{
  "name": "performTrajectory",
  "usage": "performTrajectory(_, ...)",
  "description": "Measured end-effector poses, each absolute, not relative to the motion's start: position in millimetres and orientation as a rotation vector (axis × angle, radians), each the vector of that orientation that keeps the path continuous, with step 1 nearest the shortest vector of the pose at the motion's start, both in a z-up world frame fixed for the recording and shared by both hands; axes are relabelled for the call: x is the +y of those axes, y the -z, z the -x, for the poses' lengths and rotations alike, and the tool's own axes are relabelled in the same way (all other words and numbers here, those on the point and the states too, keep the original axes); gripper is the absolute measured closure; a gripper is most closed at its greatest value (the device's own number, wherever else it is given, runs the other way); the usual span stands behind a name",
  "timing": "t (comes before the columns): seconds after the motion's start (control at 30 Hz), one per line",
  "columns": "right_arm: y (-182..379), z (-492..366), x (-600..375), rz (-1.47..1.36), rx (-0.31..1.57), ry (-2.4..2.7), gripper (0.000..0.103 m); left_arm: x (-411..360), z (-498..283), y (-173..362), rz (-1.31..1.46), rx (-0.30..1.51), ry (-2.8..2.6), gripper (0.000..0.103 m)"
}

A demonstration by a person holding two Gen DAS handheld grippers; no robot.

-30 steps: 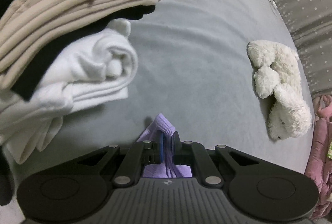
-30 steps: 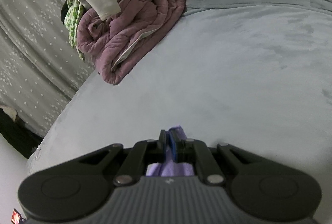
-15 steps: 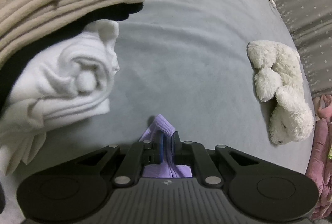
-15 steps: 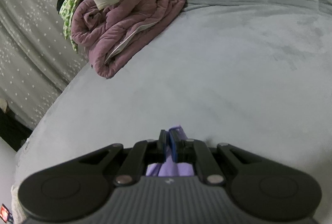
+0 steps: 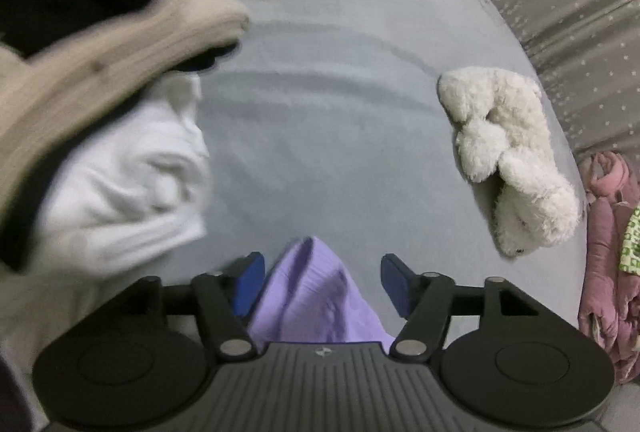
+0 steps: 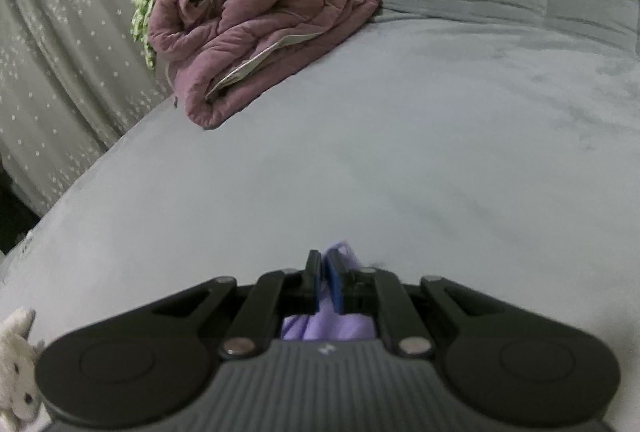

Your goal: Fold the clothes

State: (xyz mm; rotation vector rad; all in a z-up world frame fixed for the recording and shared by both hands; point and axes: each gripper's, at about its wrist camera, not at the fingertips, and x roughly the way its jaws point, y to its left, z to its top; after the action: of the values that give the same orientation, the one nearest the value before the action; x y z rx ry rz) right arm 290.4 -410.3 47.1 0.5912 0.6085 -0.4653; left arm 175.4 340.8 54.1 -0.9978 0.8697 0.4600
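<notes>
A: Any readable label?
B: None. The left gripper (image 5: 320, 278) is opening around the soft lilac knit garment (image 5: 316, 296) on the grey bed cover (image 5: 320, 112); the right gripper (image 6: 325, 282), jaws parting, pinches it.

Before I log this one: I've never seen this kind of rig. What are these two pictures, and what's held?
A person holds one two-finger gripper in each hand; a wide-angle camera on each looks along its fingers. In the left view, the left gripper is opening, with the soft lilac knitted garment between its blue pads but no longer pinched. In the right view, the right gripper is nearly closed and starting to open, its pads on the same lilac cloth. All rests on a grey bed cover, with a white plush toy, a rolled mauve quilt and a stack of folded white, beige and black clothes.
</notes>
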Motion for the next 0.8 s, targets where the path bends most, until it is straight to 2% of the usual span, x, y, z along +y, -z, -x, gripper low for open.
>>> performTrajectory(0.03, -50.3, -286.0, -408.4, -0.589, 0.599, 0.459, 0.087, 344.5, -168.6, -56.9, 1.015, 0.858, -0.458, 0.039)
performTrajectory(0.07, -53.9, -281.9, -407.1, -0.591, 0.59, 0.444, 0.078, 346.4, -162.6, -59.6, 1.026, 0.846, -0.458, 0.039)
performTrajectory(0.23, -72.4, -269.5, -368.9, -0.425, 0.592, 0.353, 0.065, 330.2, -124.4, -63.3, 1.032, 0.821, -0.46, 0.039)
performTrajectory(0.6, -75.5, -229.1, -221.2, -0.123, 0.699, -0.17, 0.062, 290.9, -121.7, -49.5, 0.76, 0.725, -0.395, 0.041)
performTrajectory(0.63, -75.2, -225.5, -206.8, -0.081, 0.705, -0.227, 0.062, 288.4, -122.3, -49.0, 0.745, 0.708, -0.391, 0.045)
performTrajectory(0.73, -78.2, -220.8, -169.2, 0.032, 0.698, -0.357, 0.062, 281.2, -125.5, -44.3, 0.679, 0.76, -0.378, 0.099)
performTrajectory(0.8, -80.3, -217.6, -144.2, 0.107, 0.691, -0.444, 0.062, 280.8, -123.4, -43.0, 0.682, 0.784, -0.37, 0.099)
